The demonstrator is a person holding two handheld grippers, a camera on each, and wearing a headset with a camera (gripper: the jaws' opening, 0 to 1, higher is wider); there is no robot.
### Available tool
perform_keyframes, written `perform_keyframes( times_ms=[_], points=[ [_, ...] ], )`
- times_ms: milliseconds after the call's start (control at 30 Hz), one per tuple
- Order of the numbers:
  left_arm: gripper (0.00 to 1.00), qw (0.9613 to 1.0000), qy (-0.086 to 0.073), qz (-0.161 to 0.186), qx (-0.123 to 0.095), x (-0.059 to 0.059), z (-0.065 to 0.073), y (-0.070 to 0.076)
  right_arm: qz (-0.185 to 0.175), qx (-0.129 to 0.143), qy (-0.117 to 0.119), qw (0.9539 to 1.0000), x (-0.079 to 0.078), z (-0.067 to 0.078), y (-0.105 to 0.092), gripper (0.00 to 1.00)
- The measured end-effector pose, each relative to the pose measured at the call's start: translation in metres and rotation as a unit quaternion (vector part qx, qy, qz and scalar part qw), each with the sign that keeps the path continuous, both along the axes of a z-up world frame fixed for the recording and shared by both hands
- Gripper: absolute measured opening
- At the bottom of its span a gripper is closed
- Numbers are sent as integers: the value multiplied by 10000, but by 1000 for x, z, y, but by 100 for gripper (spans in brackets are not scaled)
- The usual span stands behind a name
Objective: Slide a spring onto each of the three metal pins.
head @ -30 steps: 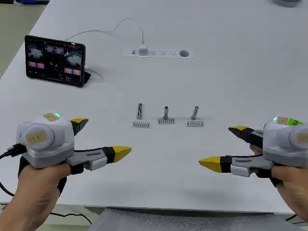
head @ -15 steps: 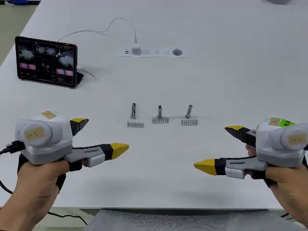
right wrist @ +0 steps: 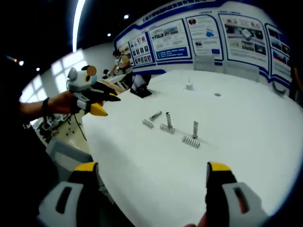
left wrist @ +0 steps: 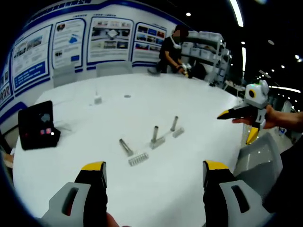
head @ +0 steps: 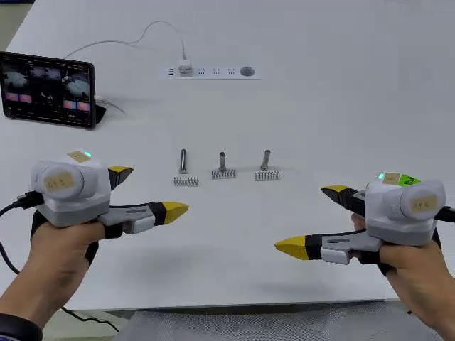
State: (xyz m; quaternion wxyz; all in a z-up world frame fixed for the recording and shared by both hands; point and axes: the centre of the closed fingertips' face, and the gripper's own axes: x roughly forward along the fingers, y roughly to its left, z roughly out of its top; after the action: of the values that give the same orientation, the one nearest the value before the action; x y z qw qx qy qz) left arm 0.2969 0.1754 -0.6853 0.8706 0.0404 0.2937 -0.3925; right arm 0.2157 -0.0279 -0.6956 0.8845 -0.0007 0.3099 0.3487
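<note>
Three pins [right wrist: 168, 119] beside three springs [right wrist: 191, 141]

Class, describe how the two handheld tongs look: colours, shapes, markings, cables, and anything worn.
The left tongs and right tongs each have a rounded white-grey body, black jaws ending in pointed yellow tips, tan stickers and a small green light on top. The right one also carries a green label. A black cable leaves the left body. A dark band sits at the left wrist.

clear: table [head: 234, 234] before pins [head: 222, 160]; obstacles: tablet [head: 46, 89] far left; power strip [head: 210, 72] behind
</note>
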Motion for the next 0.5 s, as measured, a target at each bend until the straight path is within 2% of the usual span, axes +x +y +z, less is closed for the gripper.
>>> perform_keyframes(
  times_ms=[167,367,500],
  points=[
    [84,10000,33,13,45,8,-5,-2,41,-38,26,10000,-3,-3,2,95],
    [80,9994,174,247,-141,22,-13,0,147,-160,51,9998,-5,-6,3,95],
    [79,9990,230,322,-200,29,-19,-2,120,-87,68,9999,-6,-7,4,94]
  ],
)
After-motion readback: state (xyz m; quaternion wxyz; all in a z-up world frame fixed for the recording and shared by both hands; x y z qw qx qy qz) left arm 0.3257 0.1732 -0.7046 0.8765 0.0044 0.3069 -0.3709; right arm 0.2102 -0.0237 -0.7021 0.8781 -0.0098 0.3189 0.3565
